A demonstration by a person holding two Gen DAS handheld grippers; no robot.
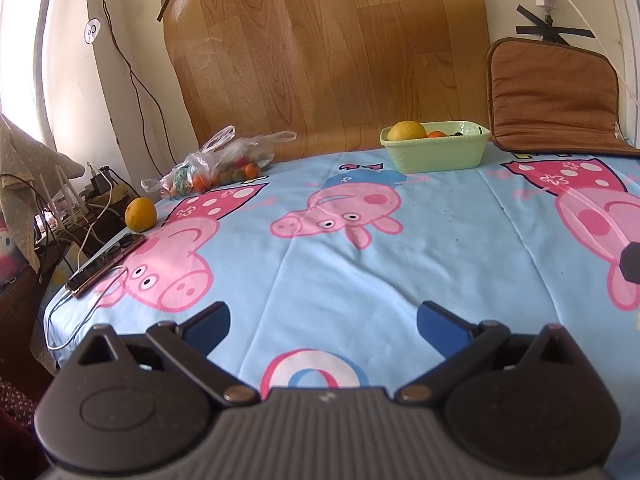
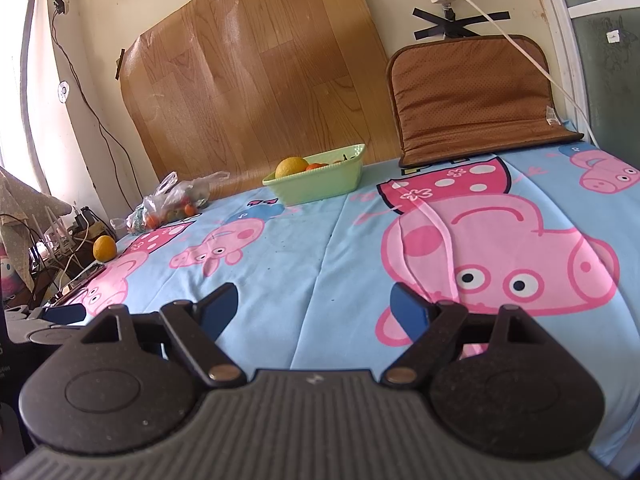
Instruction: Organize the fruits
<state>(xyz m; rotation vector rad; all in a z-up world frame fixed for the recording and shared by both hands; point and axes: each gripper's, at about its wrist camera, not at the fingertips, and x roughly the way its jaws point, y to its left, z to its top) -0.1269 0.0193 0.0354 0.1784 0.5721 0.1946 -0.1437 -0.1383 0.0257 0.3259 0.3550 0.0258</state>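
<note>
Left wrist view: we find the green basket [image 1: 436,152] already holding a large citrus [image 1: 407,131] and smaller fruit. One orange [image 1: 140,213] and a bag of fruit [image 1: 216,168] remain outside it on the bedsheet [image 1: 440,256]. Left gripper [image 1: 323,322] and right gripper [image 2: 313,306] both gape, empty.

Orange [image 1: 140,213] left, basket [image 1: 436,146] behind, on bedsheet [image 1: 320,264]

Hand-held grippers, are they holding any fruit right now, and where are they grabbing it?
Nothing is held. The left hand-held gripper and the right hand-held gripper are both open over the blanket.
</note>
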